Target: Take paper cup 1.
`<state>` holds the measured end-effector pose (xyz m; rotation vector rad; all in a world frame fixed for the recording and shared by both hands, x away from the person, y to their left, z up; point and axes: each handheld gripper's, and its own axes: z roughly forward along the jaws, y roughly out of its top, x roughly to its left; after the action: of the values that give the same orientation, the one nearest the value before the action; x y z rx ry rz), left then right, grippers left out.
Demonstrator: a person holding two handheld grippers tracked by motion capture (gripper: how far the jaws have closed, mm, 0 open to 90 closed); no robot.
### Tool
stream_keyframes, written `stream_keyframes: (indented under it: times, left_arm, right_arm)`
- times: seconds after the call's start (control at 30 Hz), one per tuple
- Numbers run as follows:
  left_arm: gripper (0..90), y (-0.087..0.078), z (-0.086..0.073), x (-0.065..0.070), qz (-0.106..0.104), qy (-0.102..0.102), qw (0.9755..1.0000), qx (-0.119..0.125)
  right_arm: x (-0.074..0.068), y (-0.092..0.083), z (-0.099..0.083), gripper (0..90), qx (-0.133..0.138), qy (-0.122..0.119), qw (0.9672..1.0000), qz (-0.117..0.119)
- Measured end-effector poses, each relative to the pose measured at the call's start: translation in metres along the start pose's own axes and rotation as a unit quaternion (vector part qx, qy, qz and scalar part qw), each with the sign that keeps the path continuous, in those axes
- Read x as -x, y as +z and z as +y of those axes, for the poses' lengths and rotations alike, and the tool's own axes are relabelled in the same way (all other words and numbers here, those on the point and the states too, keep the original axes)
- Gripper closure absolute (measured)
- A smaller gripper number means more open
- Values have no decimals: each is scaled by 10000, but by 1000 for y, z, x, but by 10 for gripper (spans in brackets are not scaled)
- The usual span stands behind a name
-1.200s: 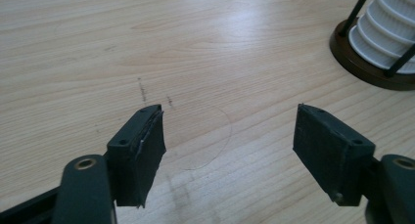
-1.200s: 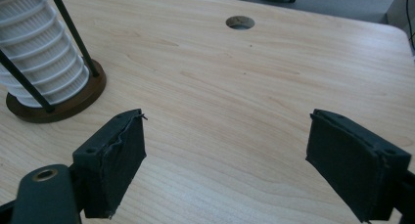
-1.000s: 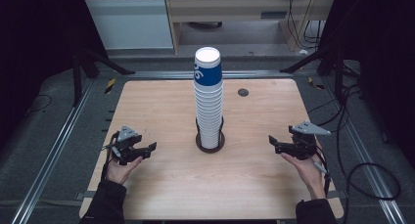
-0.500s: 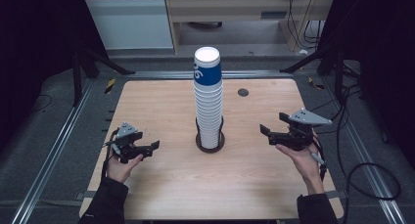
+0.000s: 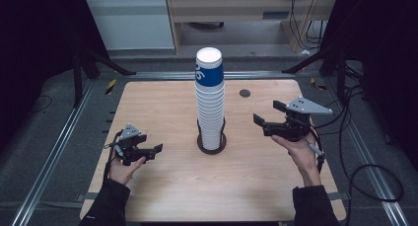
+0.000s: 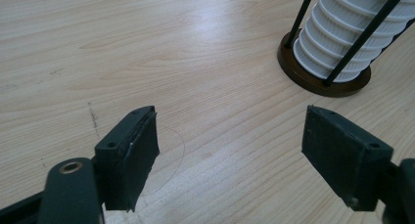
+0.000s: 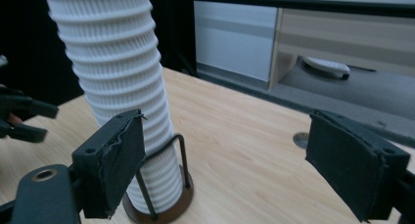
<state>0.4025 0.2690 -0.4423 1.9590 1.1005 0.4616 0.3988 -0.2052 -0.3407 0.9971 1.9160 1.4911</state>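
This looks like a lab set up for recording. A wooden table [image 5: 162,186] stands between metal rails [image 5: 54,152] on grey carpet, with dark stands [image 5: 81,63], loose cables [image 5: 365,171] and plain cabinets [image 5: 133,21] behind.

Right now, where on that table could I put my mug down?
The table is bare behind the left claw, along the near edge between the sleeves, and around the small dark disc. It is crowded between the cup stack and the right claw.

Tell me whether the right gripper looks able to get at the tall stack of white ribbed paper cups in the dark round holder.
Probably yes: the right gripper is open, raised and aimed at the cup stack, with nothing between them.
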Motion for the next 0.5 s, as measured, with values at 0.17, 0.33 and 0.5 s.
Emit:
stream_keyframes:
  times: [0.17,0.33,0.5]
  left_arm:
    - [216,1,0,0,-43,13,10000,-4]
    - [219,1,0,1,-85,28,10000,16]
    - [218,1,0,2,-92,61,9999,2]
  right_arm:
    - [-7,4,16,136,110,-98,9998,95]
    - [-14,9,31,134,251,-110,9994,202]
    - [-22,16,46,128,336,-161,9987,349]
